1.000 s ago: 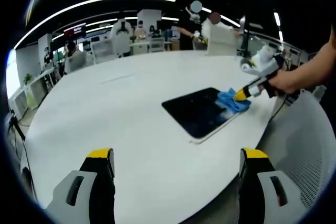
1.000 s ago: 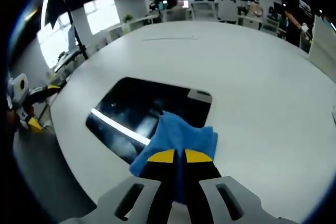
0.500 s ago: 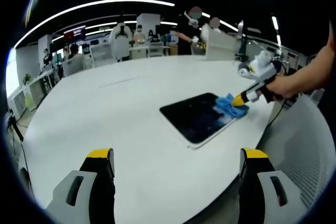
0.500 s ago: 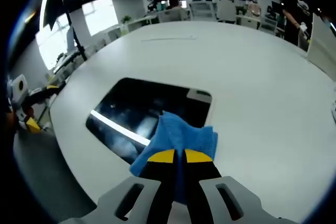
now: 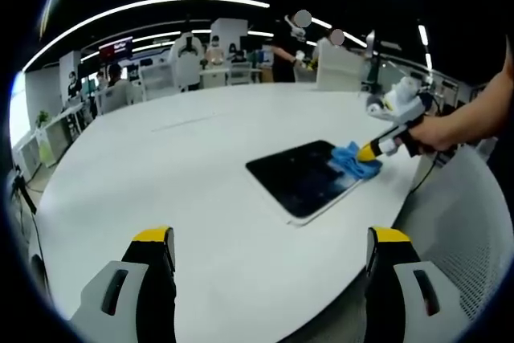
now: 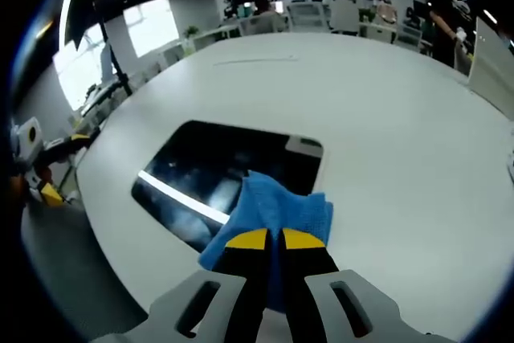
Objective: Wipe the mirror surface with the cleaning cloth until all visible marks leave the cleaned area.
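A dark rectangular mirror [image 6: 217, 174] lies flat on the white table [image 6: 385, 118], reflecting a bright ceiling light strip. My right gripper [image 6: 275, 240] is shut on a blue cleaning cloth [image 6: 277, 210], which rests on the mirror's near corner. In the left gripper view the same mirror [image 5: 301, 174] sits right of centre, with the blue cloth [image 5: 353, 160] on its right end under the right gripper [image 5: 371, 150], held by a person's hand. My left gripper [image 5: 269, 242] stands open above the table's near edge, well short of the mirror, with nothing between its jaws.
The round white table [image 5: 161, 166] stretches far behind the mirror. Its edge curves close past the mirror on the right in the left gripper view. Office chairs, desks and people [image 5: 189, 54] stand in the background beyond the table.
The two views have barely shifted. The right gripper with the cloth stays on the mirror's corner, and the left gripper stays open in place.
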`<state>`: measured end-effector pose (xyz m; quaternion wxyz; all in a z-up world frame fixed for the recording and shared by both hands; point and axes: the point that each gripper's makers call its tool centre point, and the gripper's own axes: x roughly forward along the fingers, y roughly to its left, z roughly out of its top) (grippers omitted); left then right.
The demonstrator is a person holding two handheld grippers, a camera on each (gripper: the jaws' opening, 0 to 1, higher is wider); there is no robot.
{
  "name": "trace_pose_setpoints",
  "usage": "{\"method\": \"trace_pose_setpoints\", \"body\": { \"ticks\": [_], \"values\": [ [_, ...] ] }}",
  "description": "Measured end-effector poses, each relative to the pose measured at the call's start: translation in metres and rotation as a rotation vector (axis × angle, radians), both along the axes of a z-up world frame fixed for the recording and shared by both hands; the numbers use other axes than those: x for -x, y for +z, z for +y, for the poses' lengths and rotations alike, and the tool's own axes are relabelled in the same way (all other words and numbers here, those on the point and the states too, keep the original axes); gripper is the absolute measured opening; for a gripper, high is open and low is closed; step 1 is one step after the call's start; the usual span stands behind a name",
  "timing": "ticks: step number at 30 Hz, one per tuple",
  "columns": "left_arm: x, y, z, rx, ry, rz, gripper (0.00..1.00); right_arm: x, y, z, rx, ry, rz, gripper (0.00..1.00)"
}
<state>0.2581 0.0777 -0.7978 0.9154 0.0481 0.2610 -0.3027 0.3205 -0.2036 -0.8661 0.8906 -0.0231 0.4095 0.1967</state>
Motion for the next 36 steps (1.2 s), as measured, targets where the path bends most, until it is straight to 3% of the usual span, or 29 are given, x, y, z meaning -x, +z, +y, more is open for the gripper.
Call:
{"method": "trace_pose_setpoints", "body": {
  "ticks": [29, 36],
  "values": [
    [0.001, -0.001, 0.0, -0.005, -0.005, 0.002, 0.99, 0.0, 0.0, 0.002, -0.011, -0.034, 0.008, 0.0],
    [0.001, -0.001, 0.0, -0.008, -0.007, 0.004, 0.99, -0.001, 0.0, 0.011, -0.021, -0.02, 0.014, 0.0]
  ]
}}
